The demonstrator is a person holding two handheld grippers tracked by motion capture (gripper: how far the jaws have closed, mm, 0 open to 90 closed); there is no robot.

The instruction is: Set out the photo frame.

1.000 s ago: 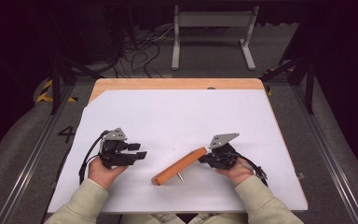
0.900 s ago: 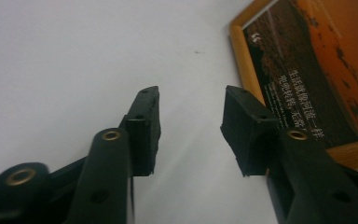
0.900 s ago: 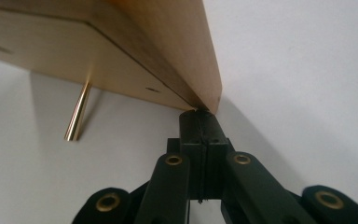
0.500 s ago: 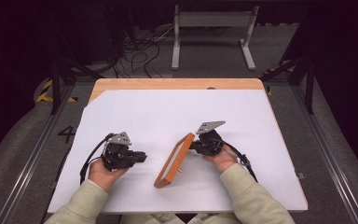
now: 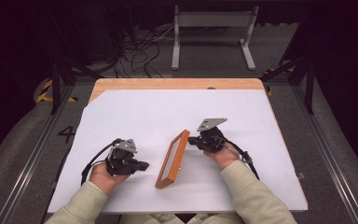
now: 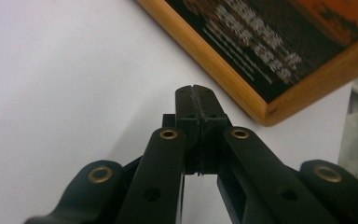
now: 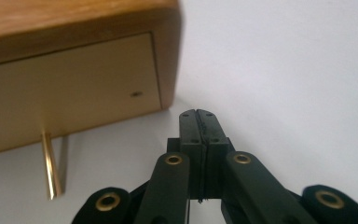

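A wooden picture frame (image 5: 173,158) stands on its long edge in the middle of the white table, leaning to the right. Its dark printed front (image 6: 270,42) faces my left gripper (image 5: 145,164). That gripper's jaws have just closed; they are shut with nothing between them (image 6: 196,88), a short way left of the frame's near corner. My right gripper (image 5: 191,139) is shut and empty (image 7: 197,112), its tip by the frame's far top corner. The frame's pale back panel (image 7: 74,93) carries a brass prop rod (image 7: 51,163) that reaches the table.
A white sheet (image 5: 242,107) covers the wooden table, whose bare strip (image 5: 177,84) shows along the far edge. Beyond it on the floor are cables (image 5: 140,46) and a metal stand (image 5: 212,32). Dark floor rails run down both sides.
The frame has gone from lying low on the table to standing on its edge. My right gripper moved left and up beside it. My left gripper's jaws closed.
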